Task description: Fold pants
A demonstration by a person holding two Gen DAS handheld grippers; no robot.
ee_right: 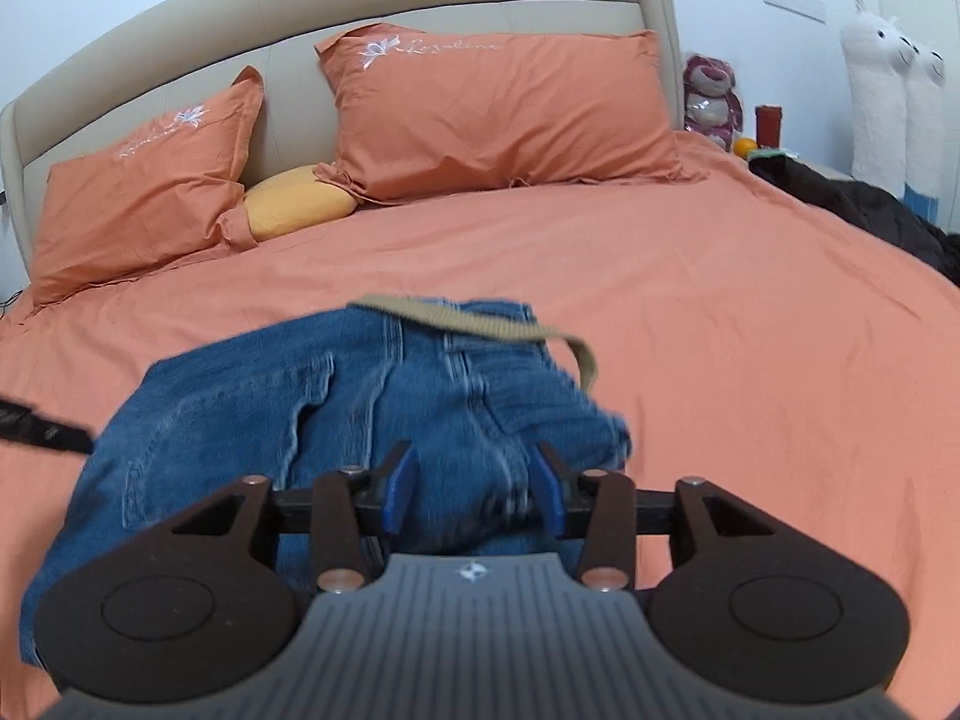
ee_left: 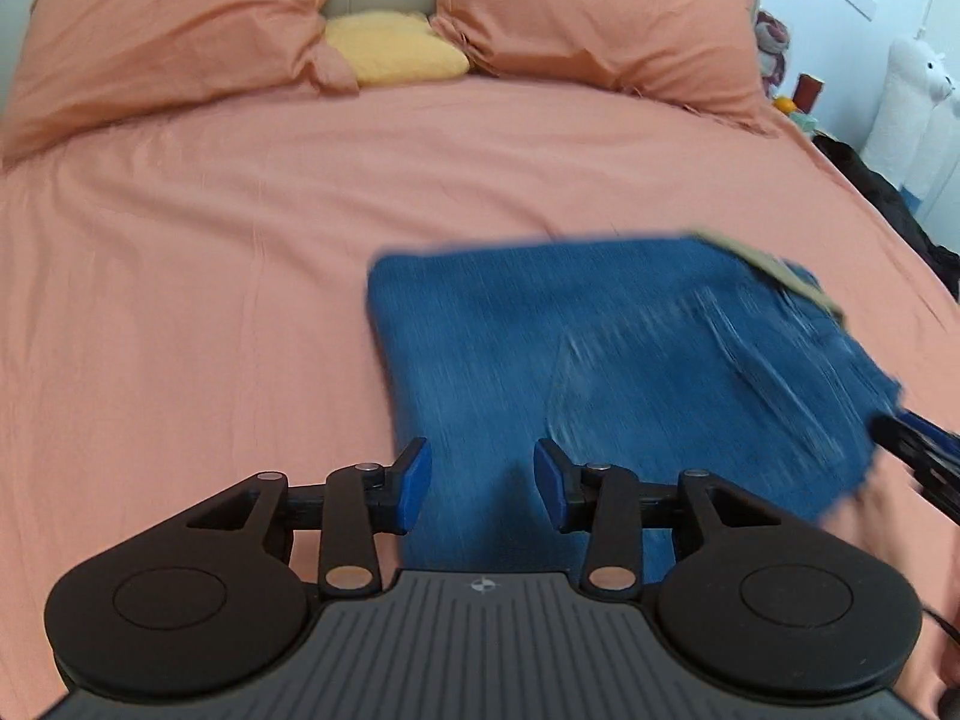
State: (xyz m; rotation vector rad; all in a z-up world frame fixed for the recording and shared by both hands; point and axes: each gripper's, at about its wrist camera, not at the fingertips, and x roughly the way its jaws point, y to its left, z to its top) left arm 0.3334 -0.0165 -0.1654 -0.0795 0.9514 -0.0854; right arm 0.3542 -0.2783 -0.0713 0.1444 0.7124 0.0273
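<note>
Blue denim pants (ee_left: pixel 600 360) lie folded on the orange bed sheet (ee_left: pixel 210 300), with a tan belt (ee_left: pixel 774 270) at the far right corner. My left gripper (ee_left: pixel 483 483) is open and empty, just above the near edge of the denim. In the right wrist view the pants (ee_right: pixel 270 408) lie bunched with the tan belt (ee_right: pixel 480 324) at the far end. My right gripper (ee_right: pixel 474 486) is open, its blue pads (ee_right: pixel 399 489) on either side of a denim fold; it also shows at the right edge of the left wrist view (ee_left: pixel 918 456).
Two orange pillows (ee_right: pixel 498 114) and a yellow cushion (ee_right: pixel 297 201) lie against the beige headboard (ee_right: pixel 300 18). A dark garment (ee_right: pixel 870 204) lies at the bed's right edge. Plush toys (ee_right: pixel 894 108) and small items stand beyond it.
</note>
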